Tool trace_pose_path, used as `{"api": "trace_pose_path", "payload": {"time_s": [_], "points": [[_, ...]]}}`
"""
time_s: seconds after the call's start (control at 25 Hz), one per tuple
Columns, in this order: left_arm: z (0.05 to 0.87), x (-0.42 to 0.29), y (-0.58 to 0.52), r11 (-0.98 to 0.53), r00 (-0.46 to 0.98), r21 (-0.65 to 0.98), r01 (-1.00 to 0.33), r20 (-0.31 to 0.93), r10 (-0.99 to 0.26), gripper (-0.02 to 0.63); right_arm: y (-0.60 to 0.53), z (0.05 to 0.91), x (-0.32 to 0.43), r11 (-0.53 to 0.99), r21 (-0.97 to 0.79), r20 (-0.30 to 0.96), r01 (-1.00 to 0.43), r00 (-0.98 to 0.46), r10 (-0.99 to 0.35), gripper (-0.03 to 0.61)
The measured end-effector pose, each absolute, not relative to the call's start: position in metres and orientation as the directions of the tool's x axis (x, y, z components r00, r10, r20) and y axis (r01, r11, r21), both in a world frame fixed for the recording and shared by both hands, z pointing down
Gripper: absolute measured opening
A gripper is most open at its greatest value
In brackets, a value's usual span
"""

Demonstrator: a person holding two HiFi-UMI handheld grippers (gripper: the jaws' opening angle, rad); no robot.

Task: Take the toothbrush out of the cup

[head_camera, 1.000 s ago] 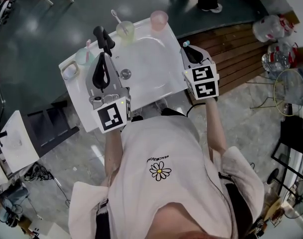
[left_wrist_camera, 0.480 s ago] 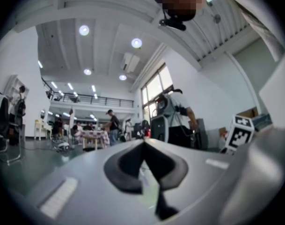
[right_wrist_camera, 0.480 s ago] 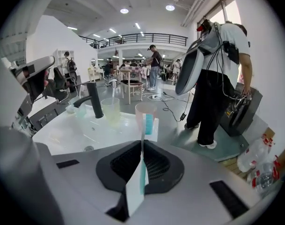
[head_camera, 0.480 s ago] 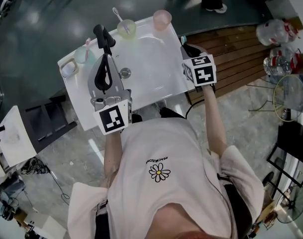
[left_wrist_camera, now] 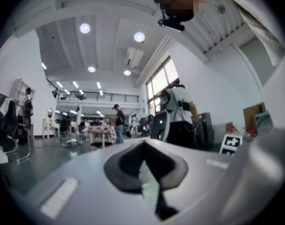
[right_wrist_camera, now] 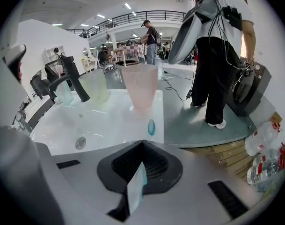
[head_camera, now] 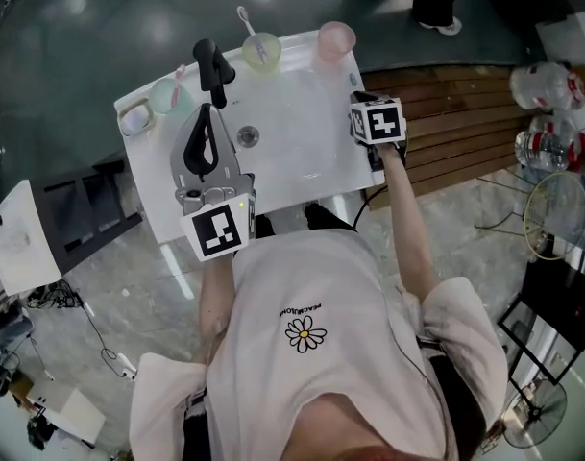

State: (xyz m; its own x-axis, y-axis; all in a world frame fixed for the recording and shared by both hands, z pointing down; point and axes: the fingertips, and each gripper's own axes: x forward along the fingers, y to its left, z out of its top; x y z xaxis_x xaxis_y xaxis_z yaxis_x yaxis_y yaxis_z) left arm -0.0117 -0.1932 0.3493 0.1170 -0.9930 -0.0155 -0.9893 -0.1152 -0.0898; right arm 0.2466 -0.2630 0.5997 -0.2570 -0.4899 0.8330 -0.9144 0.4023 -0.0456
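A white sink (head_camera: 302, 161) carries three cups along its far rim: a pale green one (head_camera: 167, 94) with a pink toothbrush, a yellow-green one (head_camera: 260, 51) with a white toothbrush, and an empty pink one (head_camera: 336, 38). My right gripper (head_camera: 359, 102) hovers at the sink's right edge, near the pink cup (right_wrist_camera: 140, 86). It is shut on a white and teal toothbrush (right_wrist_camera: 135, 191) that runs forward between the jaws to a teal tip (right_wrist_camera: 151, 127). My left gripper (head_camera: 207, 113) is over the basin near the faucet, points up at the room, and looks shut and empty (left_wrist_camera: 143, 144).
A black faucet (head_camera: 215, 65) stands at the sink's back left, a drain (head_camera: 248, 135) in the basin and a small white dish (head_camera: 135, 118) at the left corner. Wooden decking (head_camera: 465, 113) and water bottles (head_camera: 551, 84) lie to the right. A person (right_wrist_camera: 217, 55) stands beyond.
My right gripper has moved forward along the sink's right edge toward the pink cup. The left gripper has stayed in place over the basin.
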Motion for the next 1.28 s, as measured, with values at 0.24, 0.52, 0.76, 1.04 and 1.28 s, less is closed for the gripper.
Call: {"api": "trace_pose_path", "payload": {"time_s": [0.24,0.52,0.76,1.04,1.28], "points": [[0.363,-0.011,-0.199,-0.118,0.117,-0.102,-0.988,0.014,-0.993,0.008,-0.261,0.613,0.244,0.405,-0.073,0.834,-0.911,-0.278,-0.476,-0.001],[0.364,-0.004,-0.201,-0.130,0.129,-0.080,-0.988,0.013,-0.992,0.008,-0.258,0.610,0.243,0.428,-0.105,0.811,-0.897,-0.327,-0.485,0.000],[0.357,-0.004,-0.199,-0.148,0.149,-0.098,-0.984,-0.005,-0.989,0.008,-0.265,0.569,0.240,0.434,-0.082,0.743,-0.897,-0.345,-0.573,0.000],[0.334,-0.001,-0.194,-0.170,0.175,-0.076,-0.983,-0.061,-0.983,0.008,-0.253,0.434,0.202,0.483,0.034,0.401,-0.875,-0.431,-0.809,0.000],[0.304,0.002,-0.184,-0.197,0.204,-0.063,-0.978,-0.120,-0.972,0.008,-0.202,0.358,0.167,0.466,-0.005,0.130,-0.885,-0.463,-0.877,0.000]]}}
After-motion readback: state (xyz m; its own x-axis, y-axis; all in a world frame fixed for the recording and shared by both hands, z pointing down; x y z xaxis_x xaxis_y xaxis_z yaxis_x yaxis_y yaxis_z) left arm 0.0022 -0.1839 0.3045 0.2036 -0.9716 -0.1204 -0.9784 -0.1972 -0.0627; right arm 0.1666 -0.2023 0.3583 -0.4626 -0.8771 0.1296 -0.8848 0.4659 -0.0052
